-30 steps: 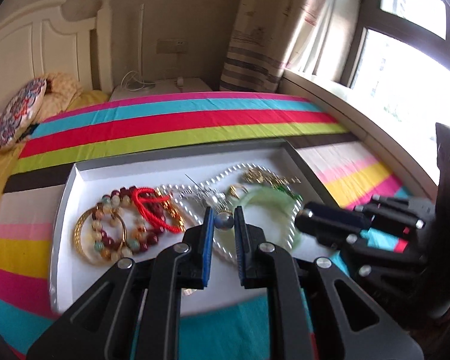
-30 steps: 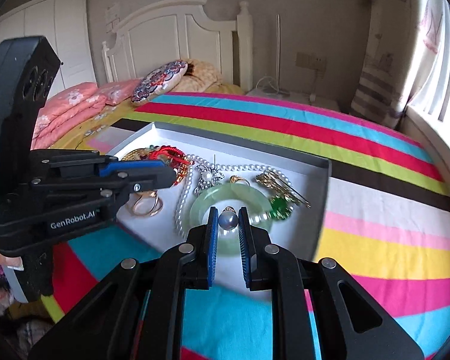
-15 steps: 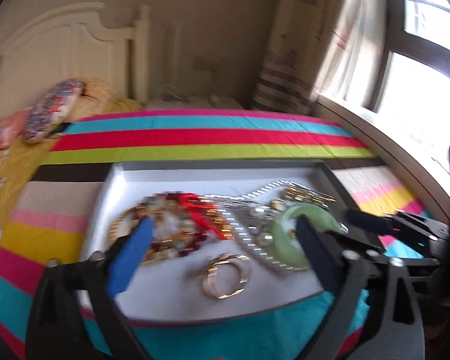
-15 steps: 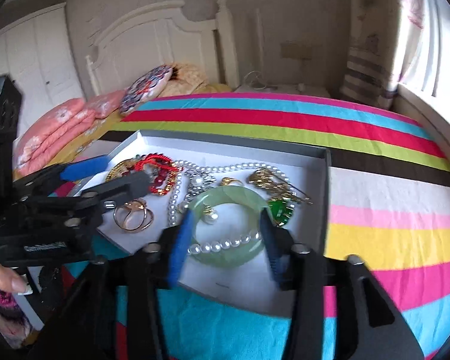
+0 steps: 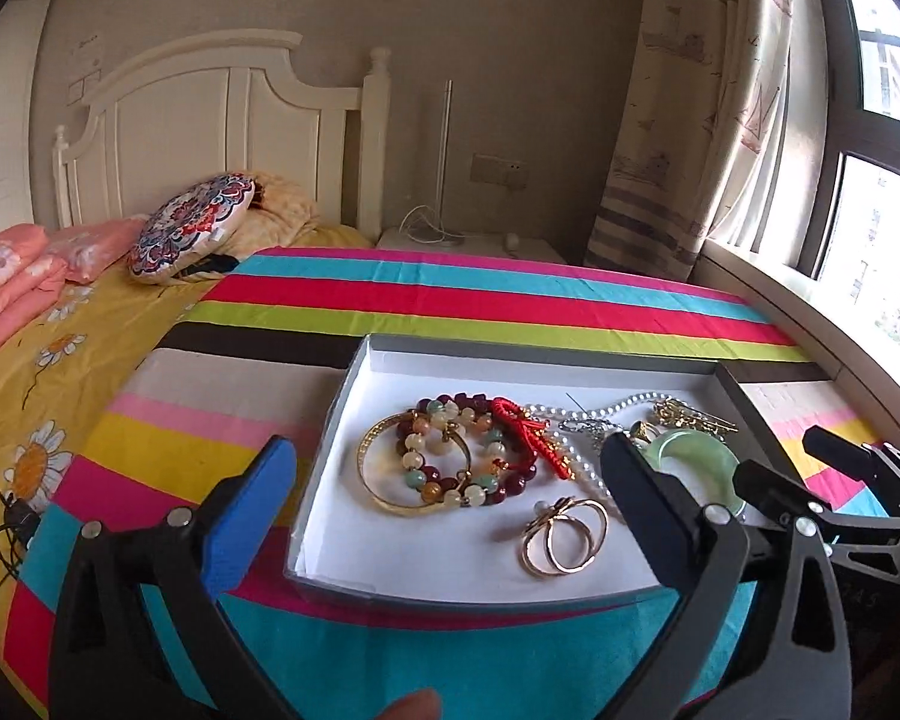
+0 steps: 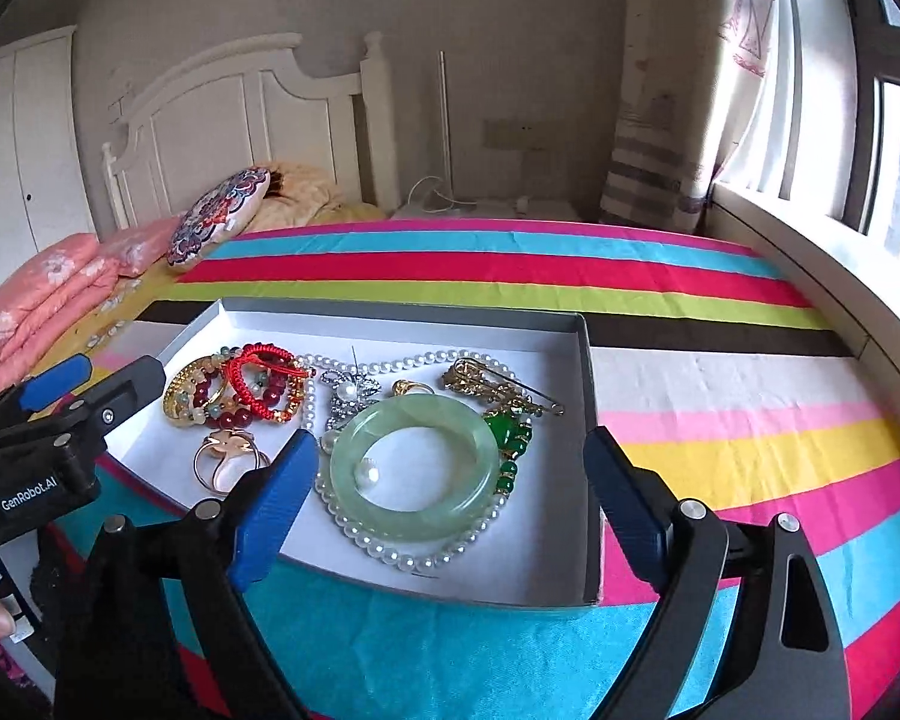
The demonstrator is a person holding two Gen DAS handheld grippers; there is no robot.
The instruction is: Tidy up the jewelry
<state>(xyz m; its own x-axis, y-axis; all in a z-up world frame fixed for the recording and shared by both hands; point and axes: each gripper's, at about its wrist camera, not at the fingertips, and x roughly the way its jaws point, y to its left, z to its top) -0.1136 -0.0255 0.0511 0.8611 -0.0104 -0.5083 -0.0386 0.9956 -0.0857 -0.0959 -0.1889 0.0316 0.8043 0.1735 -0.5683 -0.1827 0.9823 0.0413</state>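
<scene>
Inside, tray (image 6: pixel 588 360) holds jade bangle (image 6: pixel 411 474), seemingly pearls (image 6: pixel 390 549)

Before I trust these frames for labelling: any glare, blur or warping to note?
Left wrist view: window blown out at right, tray sharp, room edges bowed by the fisheye. Right wrist view: window glare again, jade bangle crisp, corners dark.

One tray (image 6: pixel 588 360), one jade bangle (image 6: pixel 414 468), two tools (image 6: pixel 450 480)

We see bright daylight pour in from the window (image 5: pixel 876 192) on the right, so white it glares. Both pictures look sharp. Edges bend round, and the corners go dark.
</scene>
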